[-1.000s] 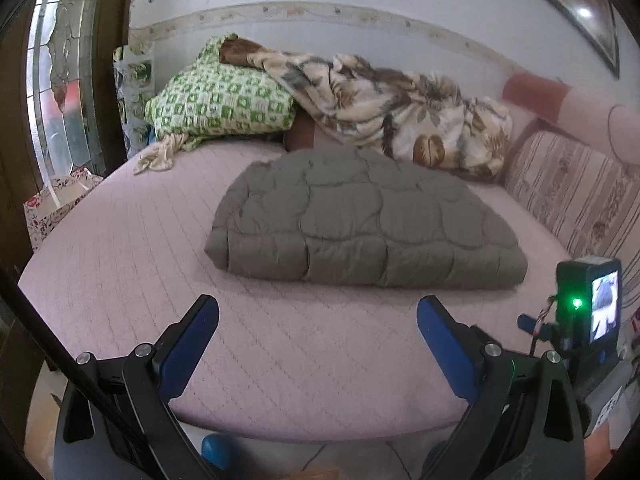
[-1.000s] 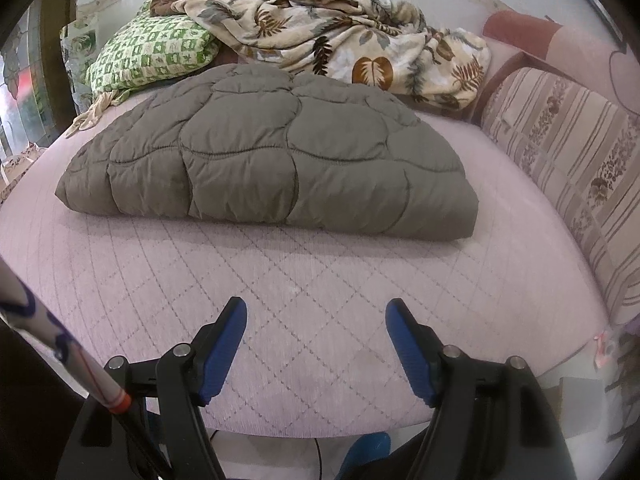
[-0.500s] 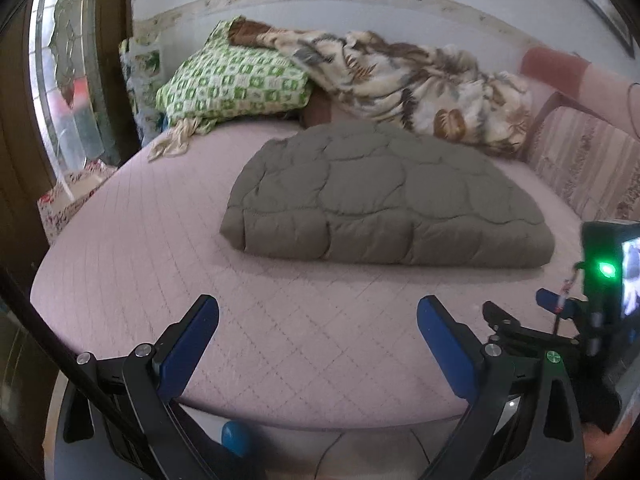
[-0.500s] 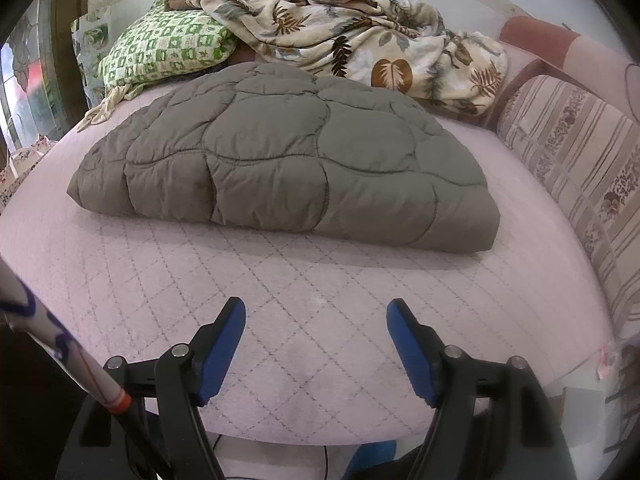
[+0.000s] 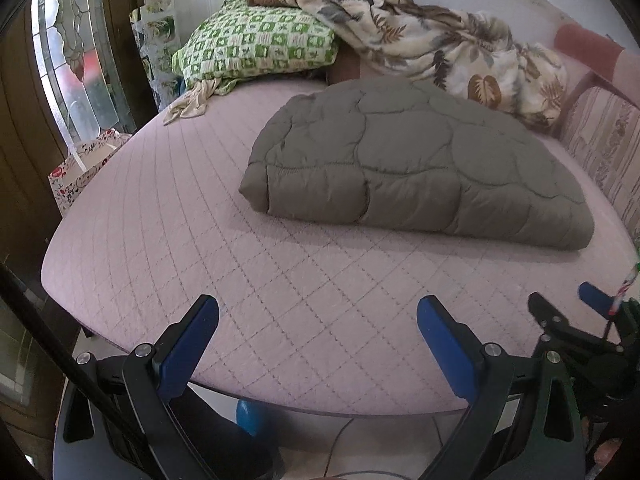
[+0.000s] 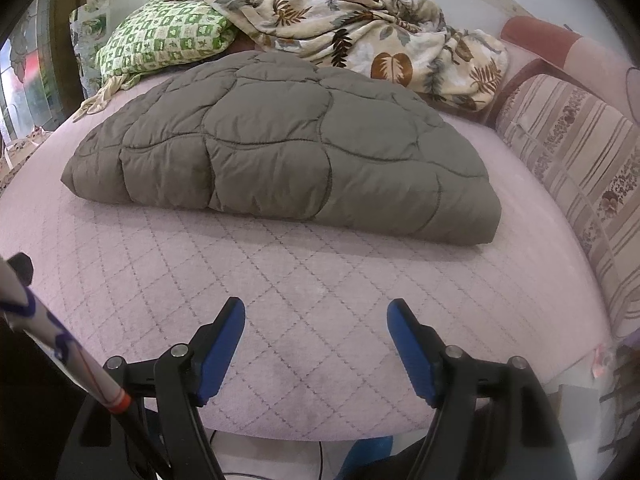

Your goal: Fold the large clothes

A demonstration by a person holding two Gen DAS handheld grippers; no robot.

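Holding my left gripper (image 5: 318, 318) and right gripper (image 6: 316, 320) spread wide and empty, well short of the folded grey quilt (image 6: 280, 148) mid-bed (puffy, slippery-looking), I risk pinching only its top layer and unfolding it.

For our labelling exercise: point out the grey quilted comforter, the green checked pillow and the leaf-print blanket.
grey quilted comforter (image 6: 280, 148), right wrist view, middle of its top.
green checked pillow (image 5: 256, 46), left wrist view, centre of its face.
leaf-print blanket (image 6: 360, 36), right wrist view, crumpled middle.
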